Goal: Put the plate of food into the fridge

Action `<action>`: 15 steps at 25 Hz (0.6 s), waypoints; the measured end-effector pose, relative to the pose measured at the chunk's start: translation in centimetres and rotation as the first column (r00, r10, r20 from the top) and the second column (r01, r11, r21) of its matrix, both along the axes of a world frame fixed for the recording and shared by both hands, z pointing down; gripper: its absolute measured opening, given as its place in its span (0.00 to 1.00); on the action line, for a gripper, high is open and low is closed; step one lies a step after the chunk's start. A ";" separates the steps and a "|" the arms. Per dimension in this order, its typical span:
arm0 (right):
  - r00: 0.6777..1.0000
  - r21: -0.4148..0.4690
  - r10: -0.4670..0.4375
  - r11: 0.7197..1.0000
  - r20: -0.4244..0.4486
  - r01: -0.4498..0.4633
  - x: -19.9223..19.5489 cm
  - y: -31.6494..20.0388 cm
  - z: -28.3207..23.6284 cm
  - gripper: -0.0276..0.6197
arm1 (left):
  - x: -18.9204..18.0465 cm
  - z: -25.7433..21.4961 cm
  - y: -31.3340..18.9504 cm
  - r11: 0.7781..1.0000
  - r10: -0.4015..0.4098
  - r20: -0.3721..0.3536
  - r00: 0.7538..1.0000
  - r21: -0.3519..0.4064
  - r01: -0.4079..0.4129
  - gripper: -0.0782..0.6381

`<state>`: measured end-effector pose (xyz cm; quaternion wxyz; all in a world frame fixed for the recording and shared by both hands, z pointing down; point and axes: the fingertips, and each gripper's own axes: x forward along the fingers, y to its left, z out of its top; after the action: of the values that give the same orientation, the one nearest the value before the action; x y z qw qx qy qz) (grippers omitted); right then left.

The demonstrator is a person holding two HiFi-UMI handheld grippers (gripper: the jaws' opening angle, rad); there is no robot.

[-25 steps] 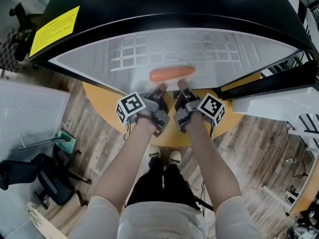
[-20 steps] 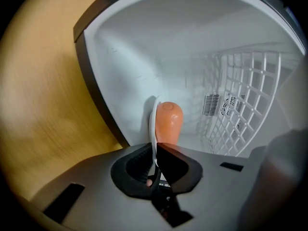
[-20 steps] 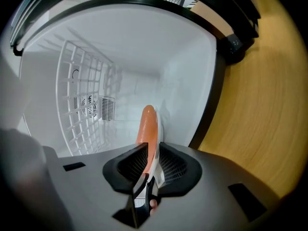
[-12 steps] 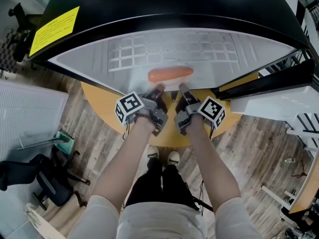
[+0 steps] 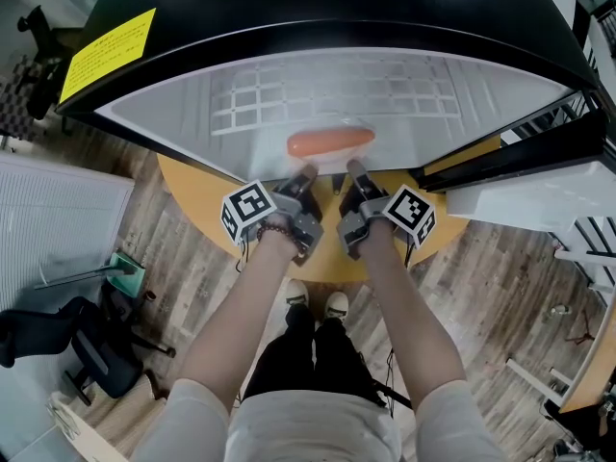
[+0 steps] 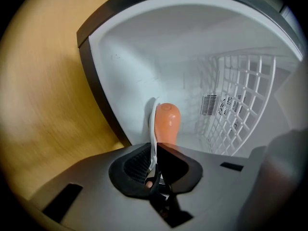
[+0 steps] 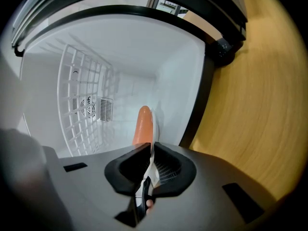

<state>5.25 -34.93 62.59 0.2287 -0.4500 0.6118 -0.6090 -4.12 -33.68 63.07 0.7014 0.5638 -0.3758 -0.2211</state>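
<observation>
Holding plate [image 6: 154,121] with sausage [image 5: 330,142] just inside the open fridge [image 5: 318,12] | left gripper [image 6: 155,148] and right gripper [image 7: 151,148]: fingers pinched tight on its near rim | carry done, I judge | left: set down, let go

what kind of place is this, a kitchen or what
Likely an office or lab room, not a kitchen: a small black fridge stands on a round yellow wooden table, and a black office chair sits on the wood-plank floor. Left gripper and right gripper clamp a white plate.
</observation>
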 end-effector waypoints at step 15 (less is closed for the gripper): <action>0.995 0.057 -0.058 0.996 -0.082 0.063 0.7 3.1 -2.2 0.11 | -0.8 -0.8 3.3 0.998 0.059 0.059 0.996 0.033 -0.061 0.16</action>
<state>5.92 -31.81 60.38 0.1990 -0.4484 0.6517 -0.5785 -4.94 -30.36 62.32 0.6868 0.5931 -0.3748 -0.1898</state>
